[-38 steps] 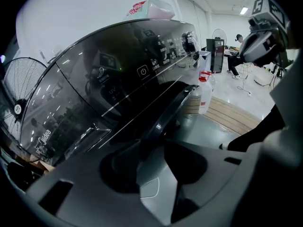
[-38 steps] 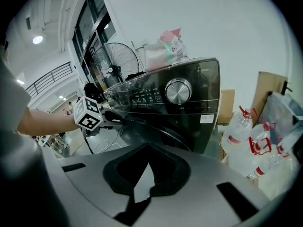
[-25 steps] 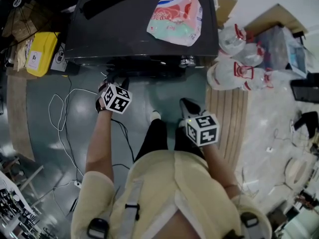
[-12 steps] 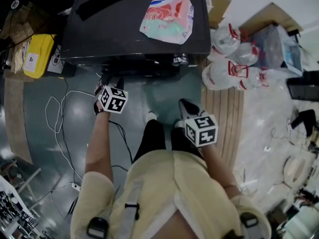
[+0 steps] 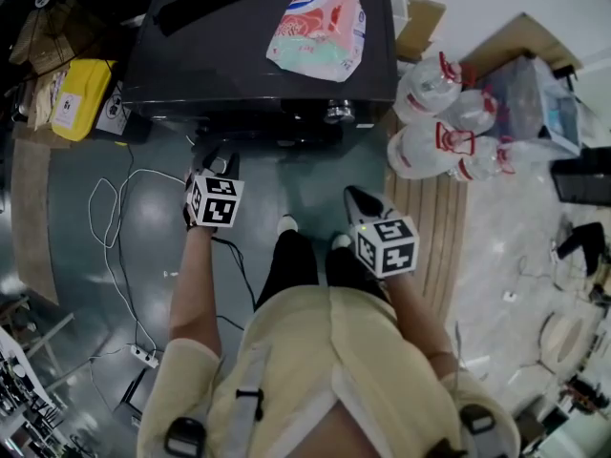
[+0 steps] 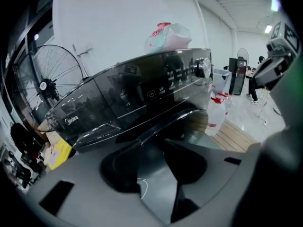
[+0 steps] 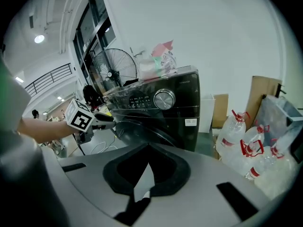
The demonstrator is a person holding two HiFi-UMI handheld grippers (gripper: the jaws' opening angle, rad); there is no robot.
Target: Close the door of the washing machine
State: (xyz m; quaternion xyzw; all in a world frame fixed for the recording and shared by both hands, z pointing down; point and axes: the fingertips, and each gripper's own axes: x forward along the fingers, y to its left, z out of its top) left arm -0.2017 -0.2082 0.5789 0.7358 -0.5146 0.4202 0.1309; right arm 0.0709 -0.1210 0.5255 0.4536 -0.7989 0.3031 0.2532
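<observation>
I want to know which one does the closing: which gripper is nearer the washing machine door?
Left. The left gripper sits just in front of the washing machine door, jaws apart and pointed at it. The right gripper hangs farther back by the person's legs, jaws together.

Workshop hall: standing fan point(image 6: 52, 85), water jugs point(image 5: 434, 122), cardboard point(image 7: 265, 92).

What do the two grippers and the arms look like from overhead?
The left gripper and right gripper are black, each topped by a white cube with black square markers. Forearms are bare below pale yellow short sleeves, plus grey straps with black buckles.
</observation>
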